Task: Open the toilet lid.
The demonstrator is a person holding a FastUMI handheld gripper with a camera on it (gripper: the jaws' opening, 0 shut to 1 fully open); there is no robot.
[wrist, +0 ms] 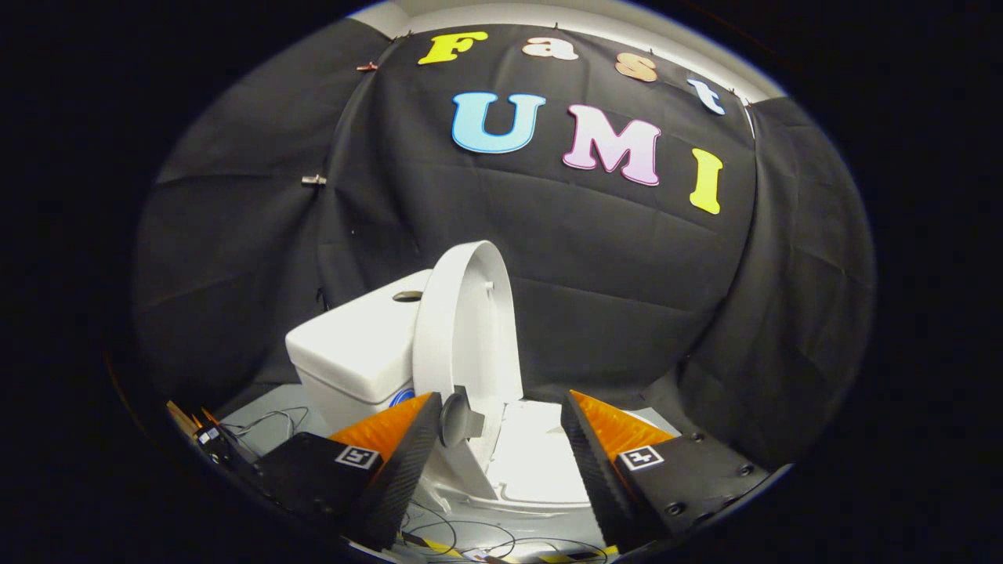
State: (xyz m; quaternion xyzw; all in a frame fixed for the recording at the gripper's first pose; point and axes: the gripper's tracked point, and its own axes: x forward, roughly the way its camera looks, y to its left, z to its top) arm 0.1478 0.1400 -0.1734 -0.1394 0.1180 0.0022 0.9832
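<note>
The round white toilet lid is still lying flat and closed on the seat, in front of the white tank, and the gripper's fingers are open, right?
Not quite. In the gripper view the round white toilet lid is standing up, raised beside the white tank, not lying flat and closed. The rest is right: the gripper has its fingers open, holding nothing, with the white seat between them.

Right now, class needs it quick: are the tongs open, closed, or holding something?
Tongs: open, holding nothing; the raised toilet lid stands just ahead, between the fingers.
</note>
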